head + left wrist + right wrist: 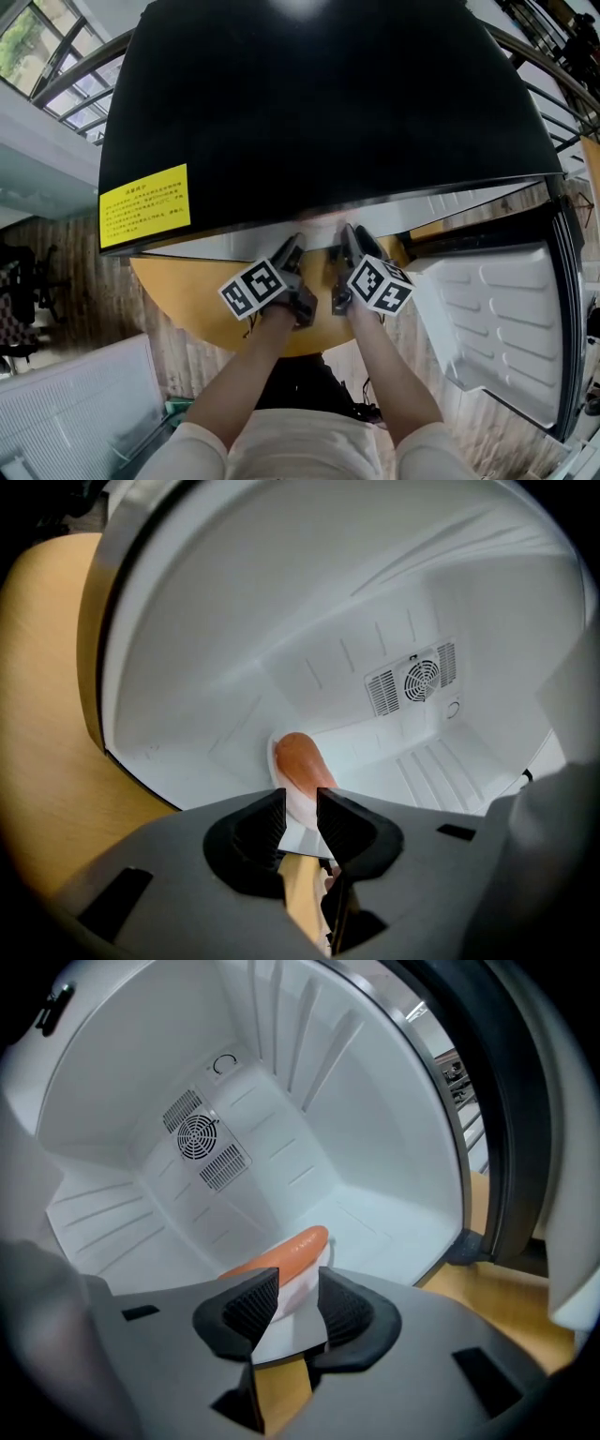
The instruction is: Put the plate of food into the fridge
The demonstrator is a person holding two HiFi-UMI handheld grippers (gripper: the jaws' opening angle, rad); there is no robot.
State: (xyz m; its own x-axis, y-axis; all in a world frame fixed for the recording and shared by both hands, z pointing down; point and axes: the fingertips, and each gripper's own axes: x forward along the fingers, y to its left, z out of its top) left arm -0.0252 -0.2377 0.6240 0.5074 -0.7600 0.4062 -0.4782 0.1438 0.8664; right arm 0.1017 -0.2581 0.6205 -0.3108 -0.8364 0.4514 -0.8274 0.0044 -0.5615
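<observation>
While the left gripper [300,819] and right gripper [298,1305] hang open, empty, at the plate [298,801], careless withdrawal could drag it from the fridge [375,621].

Fridge shell [328,103] glossy black; liner [281,621] smooth white plastic; tabletop [187,300] matt wood.

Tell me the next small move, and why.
Probably draw both grippers straight back out of the fridge. The plate with its sausage already seems to lie on the fridge floor. The left gripper and right gripper have their jaws apart, no pad pressing on it, and the door stands open.
</observation>
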